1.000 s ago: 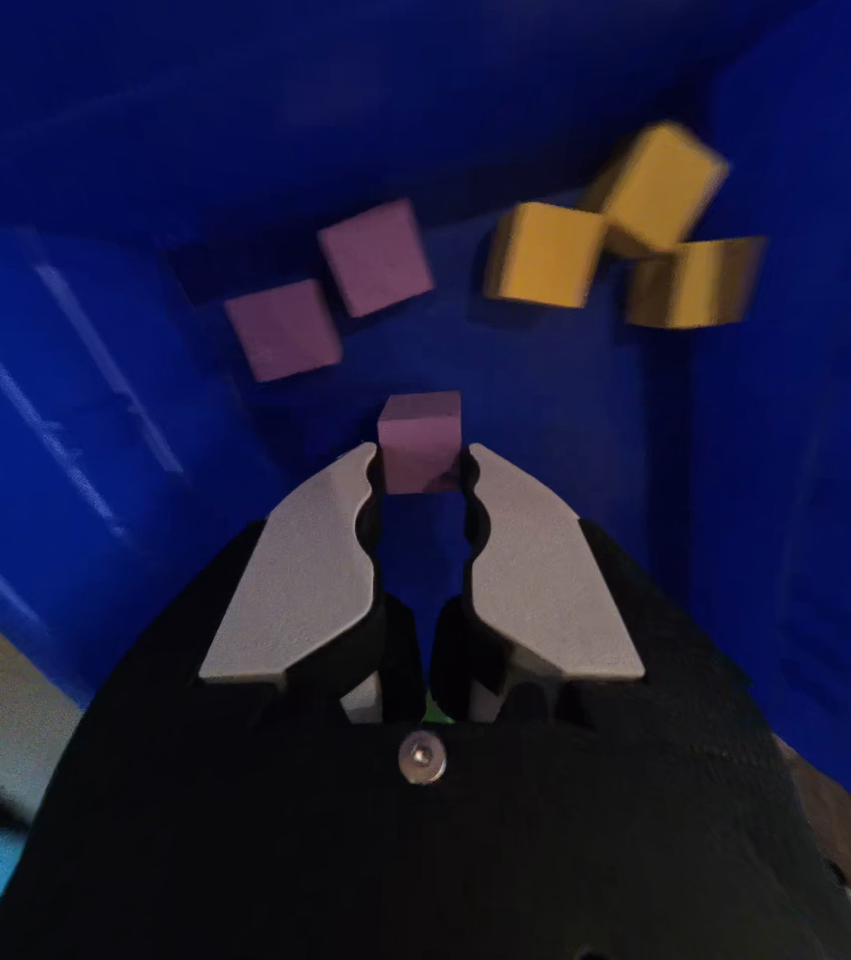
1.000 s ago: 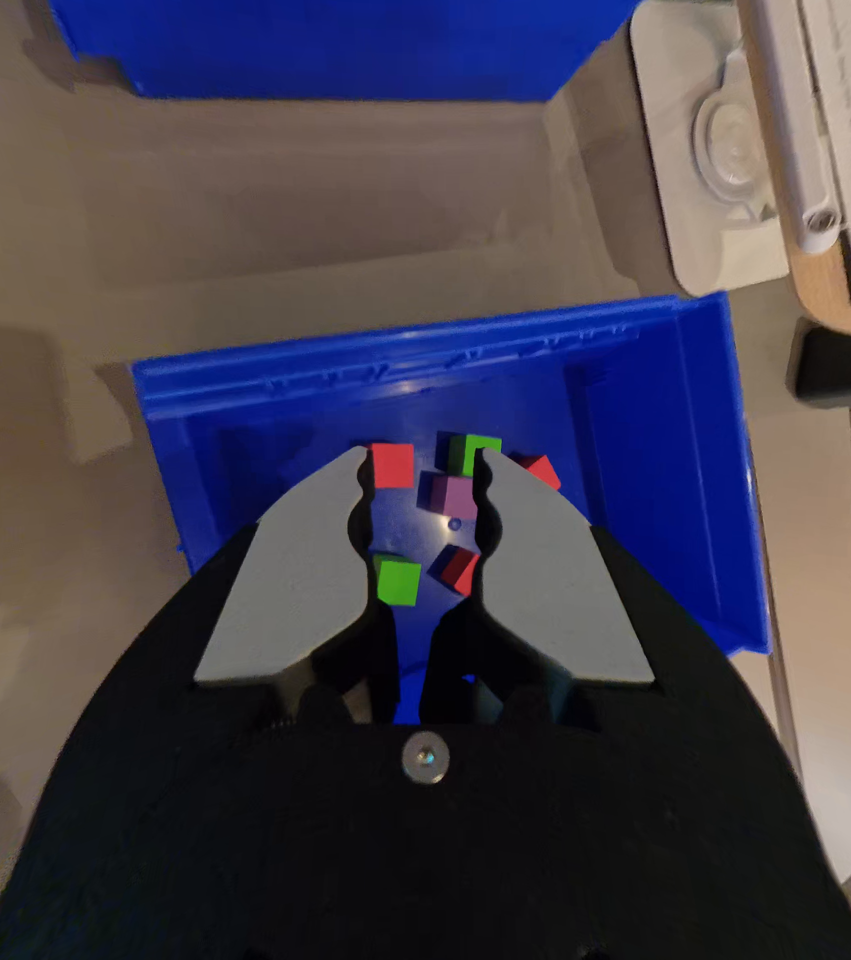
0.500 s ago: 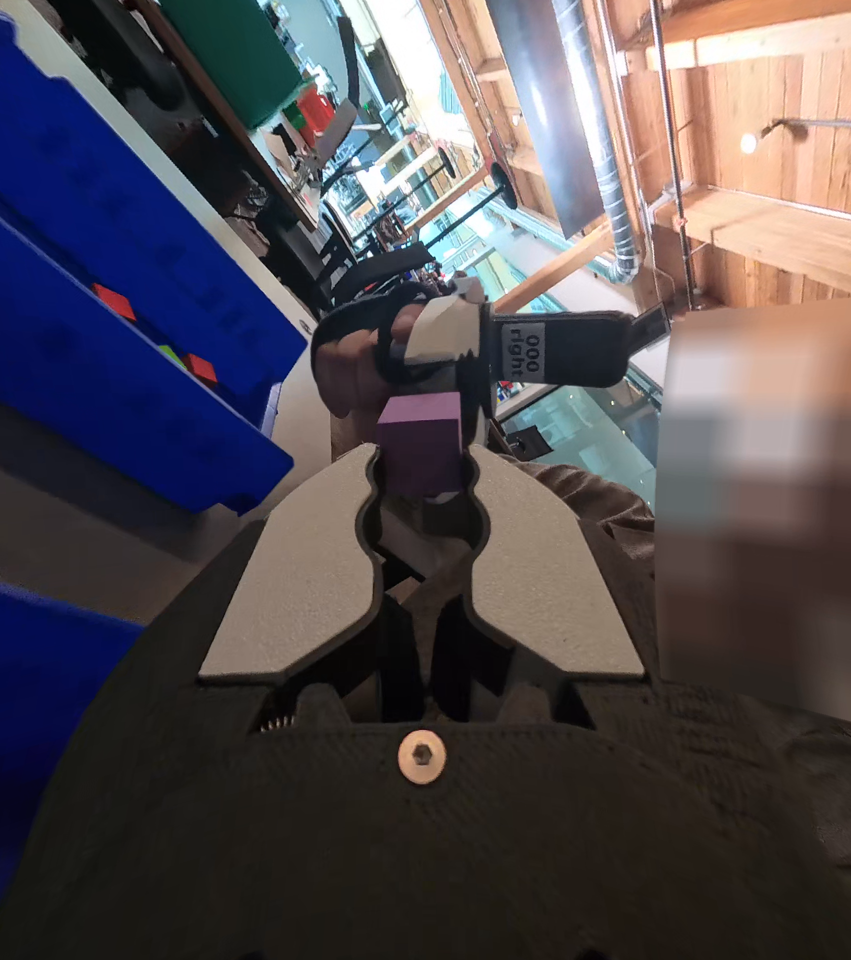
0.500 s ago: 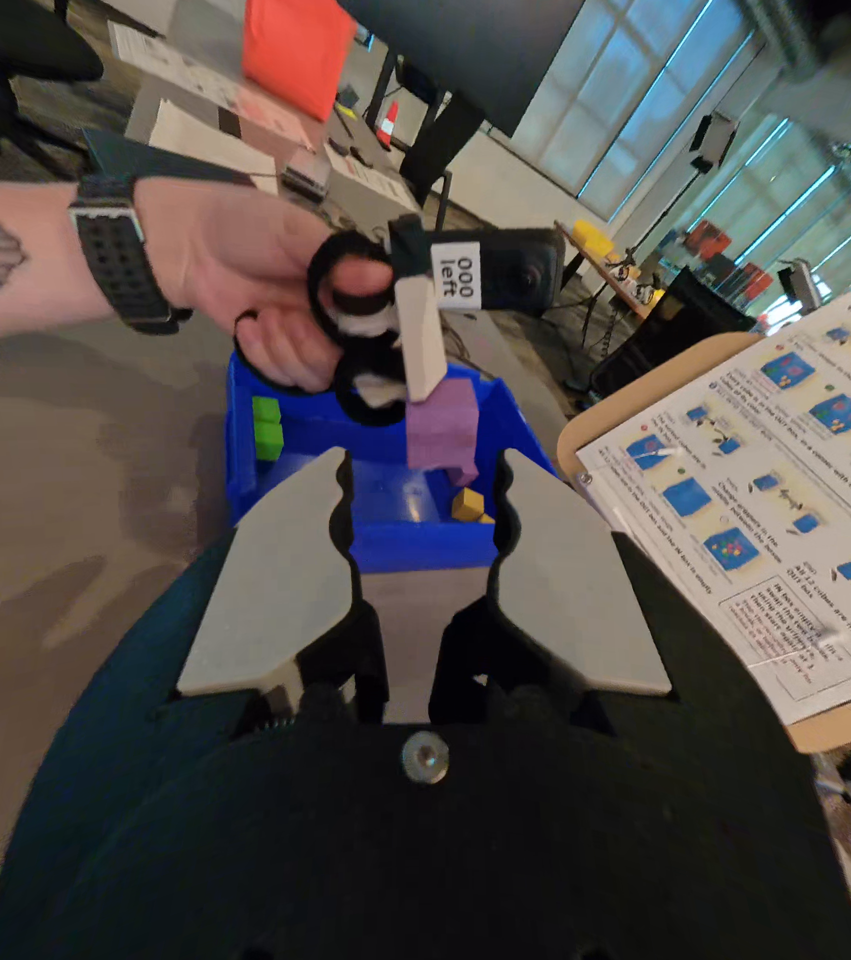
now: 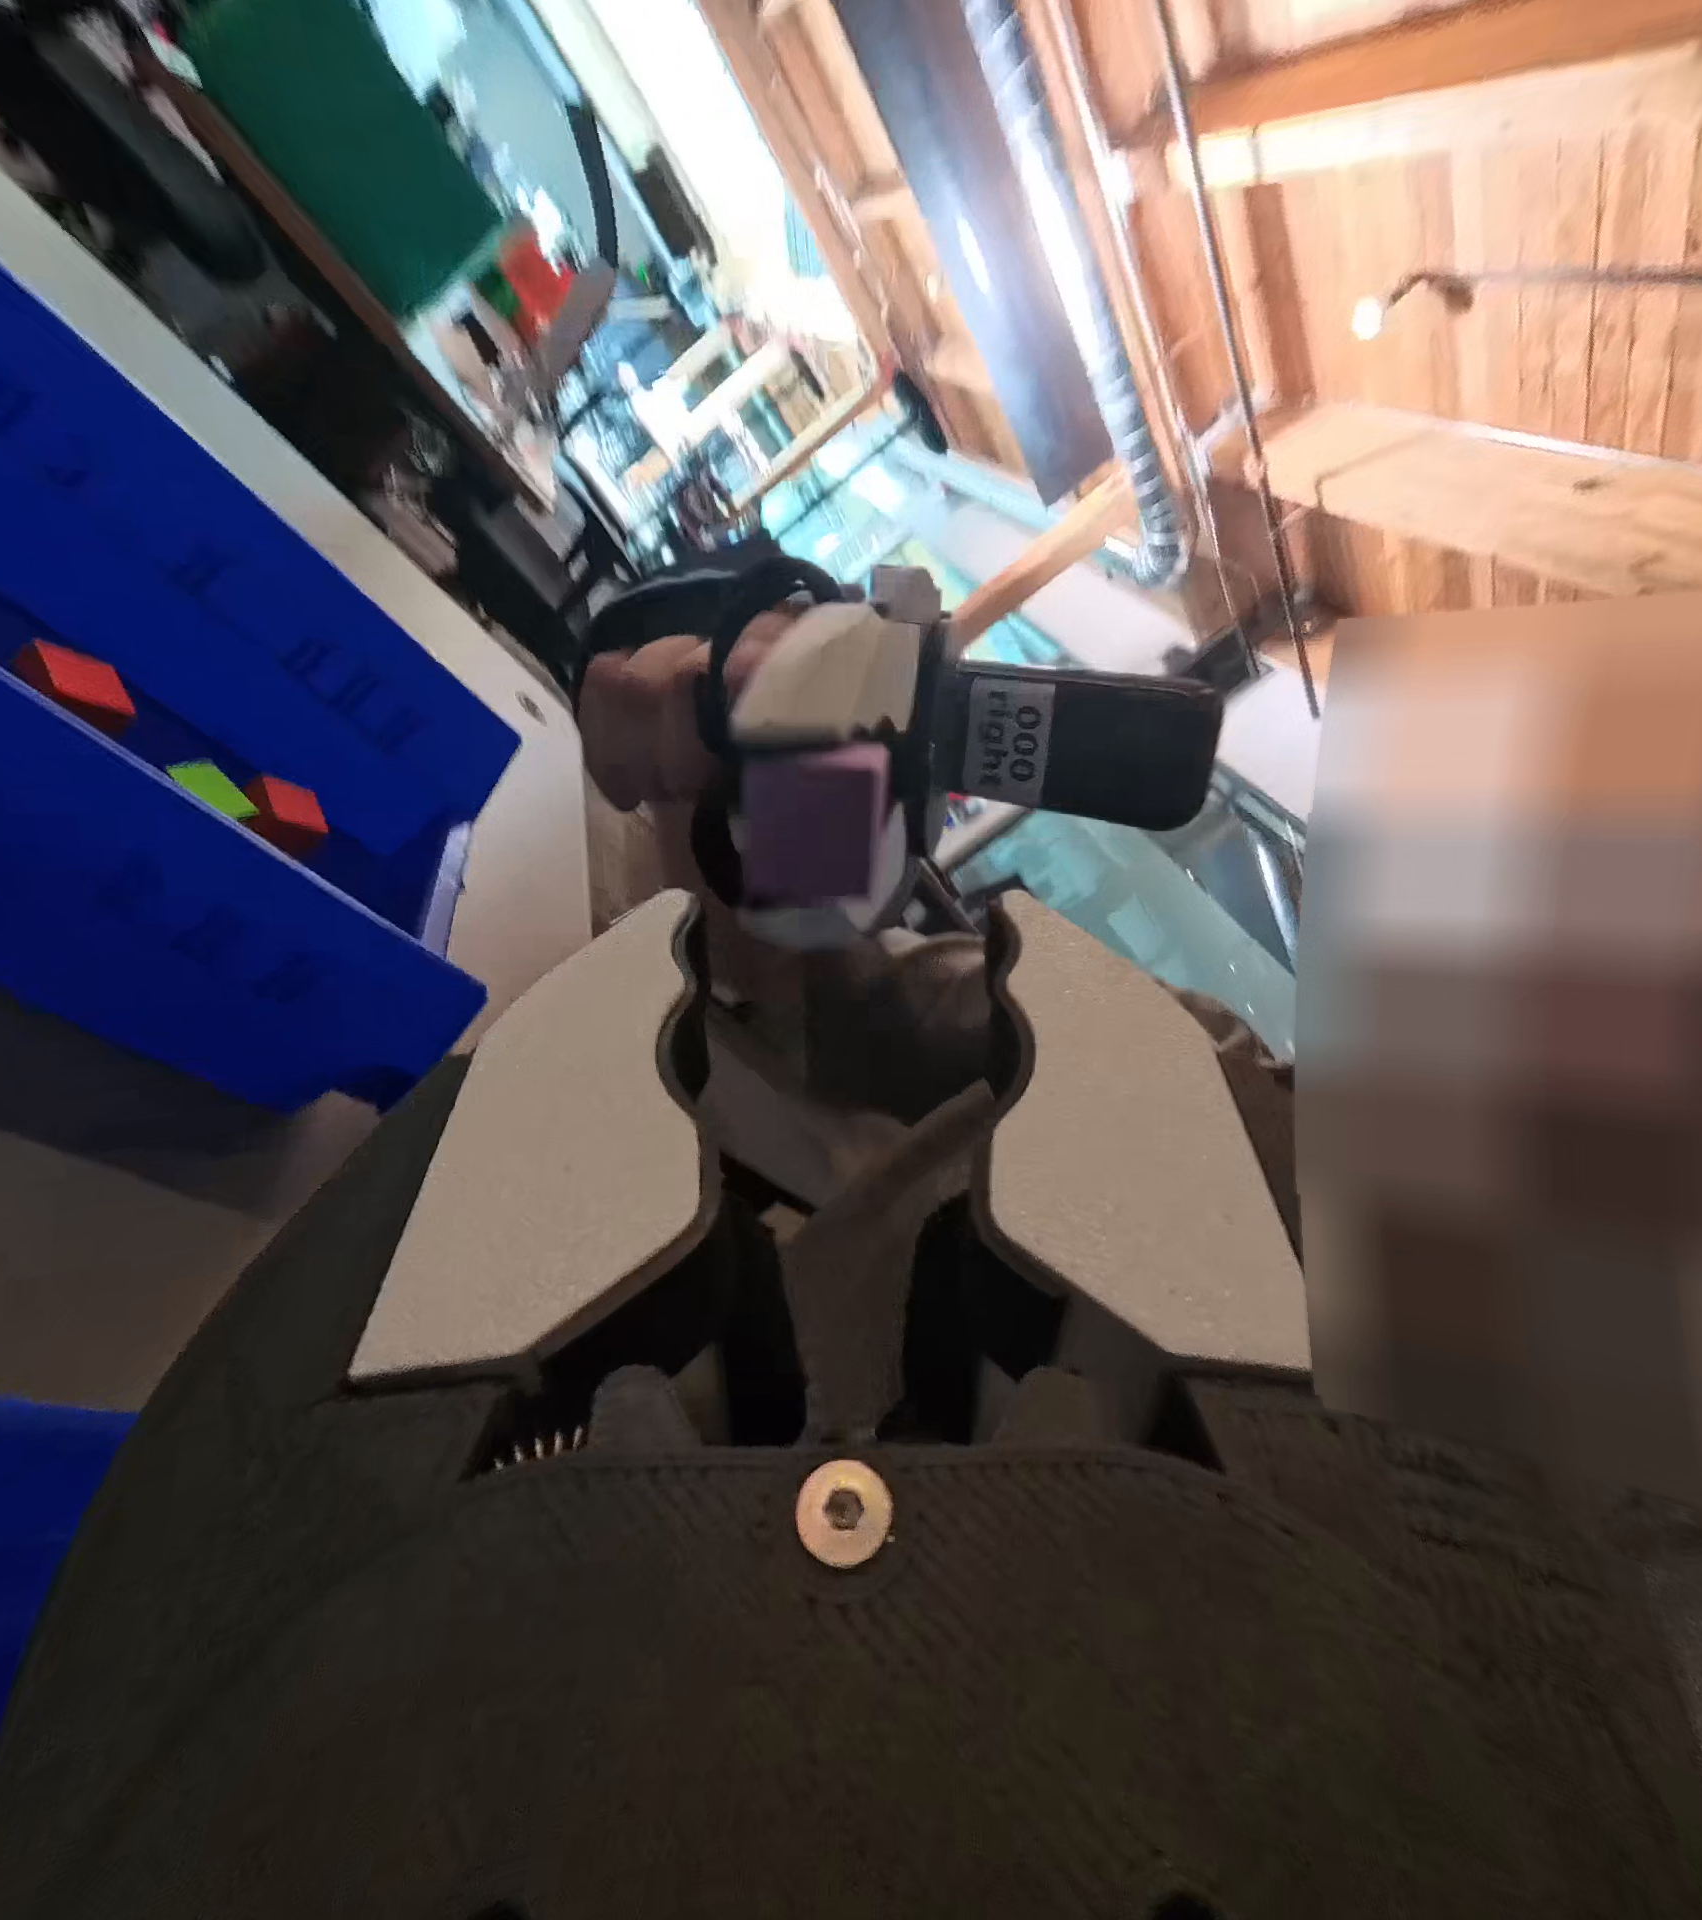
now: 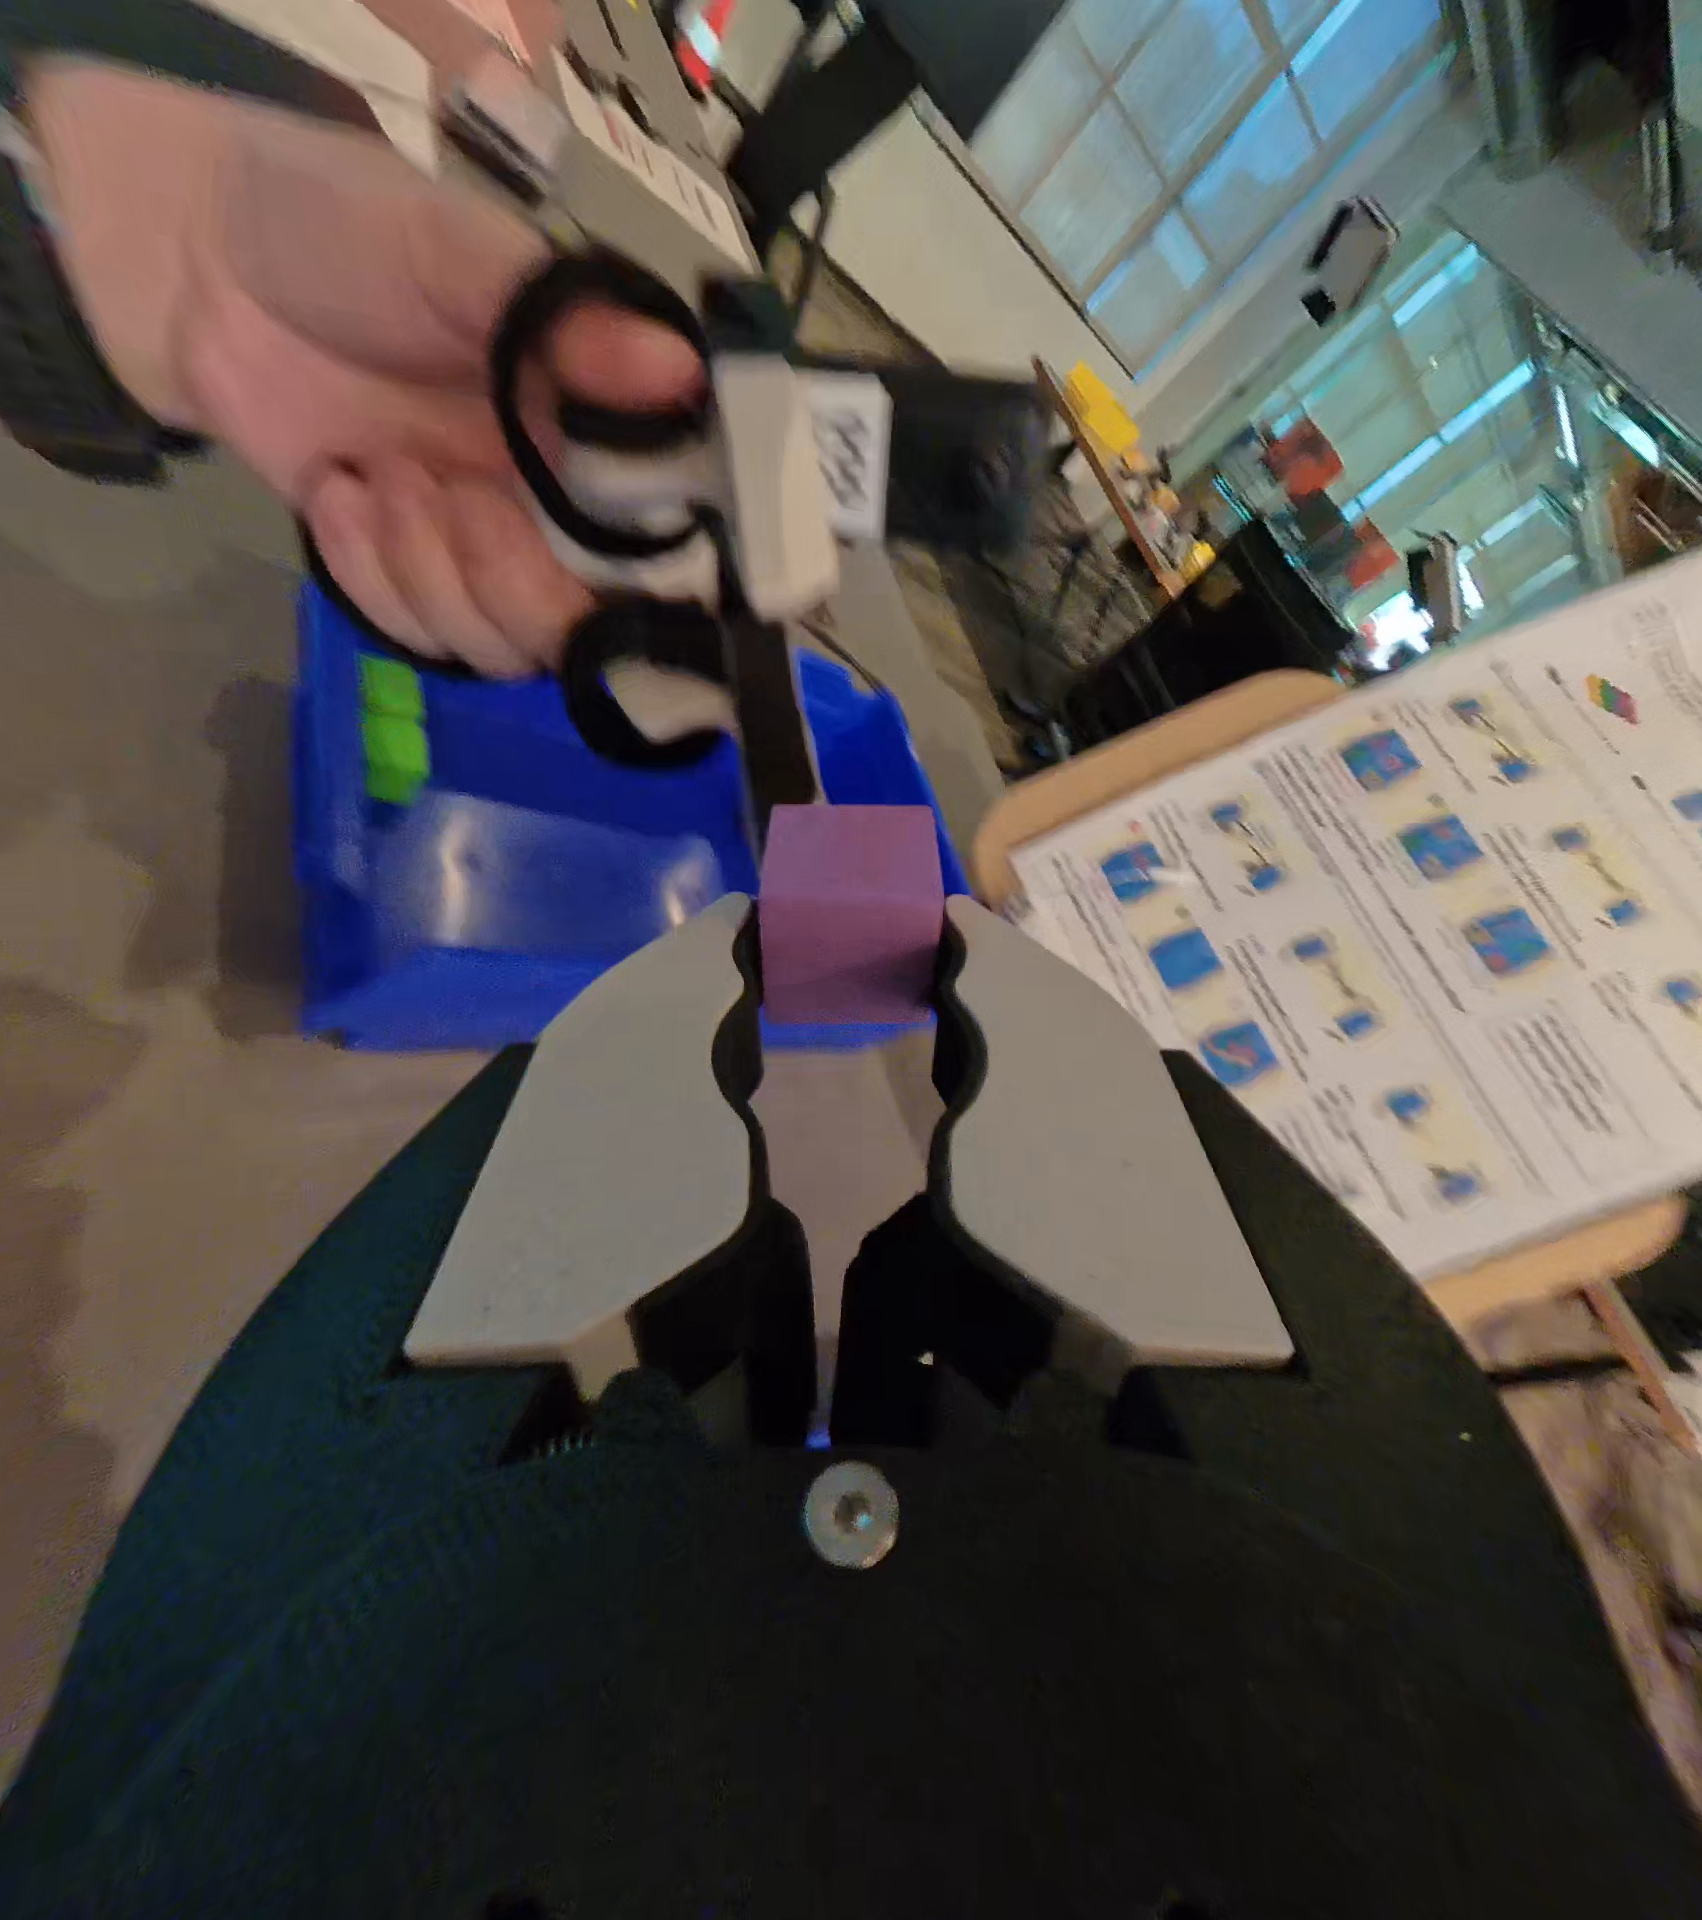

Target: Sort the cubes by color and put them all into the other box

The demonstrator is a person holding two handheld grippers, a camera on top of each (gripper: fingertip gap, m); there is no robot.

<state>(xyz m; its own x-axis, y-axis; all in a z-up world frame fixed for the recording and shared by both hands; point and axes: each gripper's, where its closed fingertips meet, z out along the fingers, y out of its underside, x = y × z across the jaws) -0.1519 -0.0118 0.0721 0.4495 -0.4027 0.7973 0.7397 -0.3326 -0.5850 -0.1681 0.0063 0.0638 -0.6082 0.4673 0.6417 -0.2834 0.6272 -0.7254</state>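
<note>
In the right wrist view my right gripper (image 6: 847,935) is shut on a purple cube (image 6: 847,894), pinched between its two fingertips in the air above the table. My left gripper shows beyond it, one grey finger (image 6: 774,488) visible, held by a hand (image 6: 327,343) and apart from the cube. In the left wrist view my left gripper (image 5: 847,920) is open and empty. Just past its tips the purple cube (image 5: 811,831) sits between the right gripper's grey fingers (image 5: 816,681).
A blue bin (image 5: 151,904) at left holds red cubes (image 5: 73,681) and a green cube (image 5: 208,784). Another blue bin (image 6: 514,914) holds green cubes (image 6: 390,732). A printed sheet (image 6: 1449,935) lies on a wooden board at right. The table (image 6: 47,1039) is grey.
My left gripper lifted the purple cube out of a bin and held it toward the right gripper. The right gripper has shut on it; the left has opened and drawn back.
</note>
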